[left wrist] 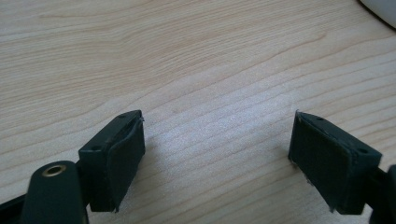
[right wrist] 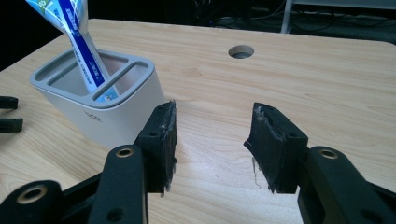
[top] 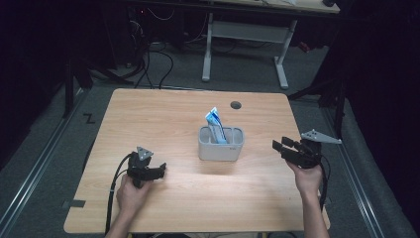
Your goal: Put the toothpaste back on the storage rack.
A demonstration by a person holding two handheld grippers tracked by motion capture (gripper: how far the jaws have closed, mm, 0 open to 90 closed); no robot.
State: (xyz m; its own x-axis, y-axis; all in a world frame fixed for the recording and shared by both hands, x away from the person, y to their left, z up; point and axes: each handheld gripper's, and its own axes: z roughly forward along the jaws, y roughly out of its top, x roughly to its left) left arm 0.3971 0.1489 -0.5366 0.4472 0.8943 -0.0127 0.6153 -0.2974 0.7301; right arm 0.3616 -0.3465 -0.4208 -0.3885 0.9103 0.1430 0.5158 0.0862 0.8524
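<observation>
Bench wood lies bare under both of my claws, and nothing sits between the jaws of either one. My left claw rests low by my left hand, its jaws spread wide; in the left gripper view its two black pads stand well apart over plain grain, and a sliver of something pale shows beyond the right jaw at the far corner. My right claw hangs out in my right hand, jaws parted to a middling gap and gripping nothing; in the right gripper view the worn pads frame empty wood. Ahead of that claw and off its left jaw stands the grey holder, a slotted caddy with several compartments, upright on the bench and near the jaw tip but not touching it. A blue-and-white tube stands in one of the holder's slots, tilted, its flat end sticking up above the rim. Farther ahead of my right claw, beyond the gap between its jaws, is the round cable hole in the bench. From the high view the holder sits between my two claws, nearer the far side than either hand, with the tube rising out of it
</observation>
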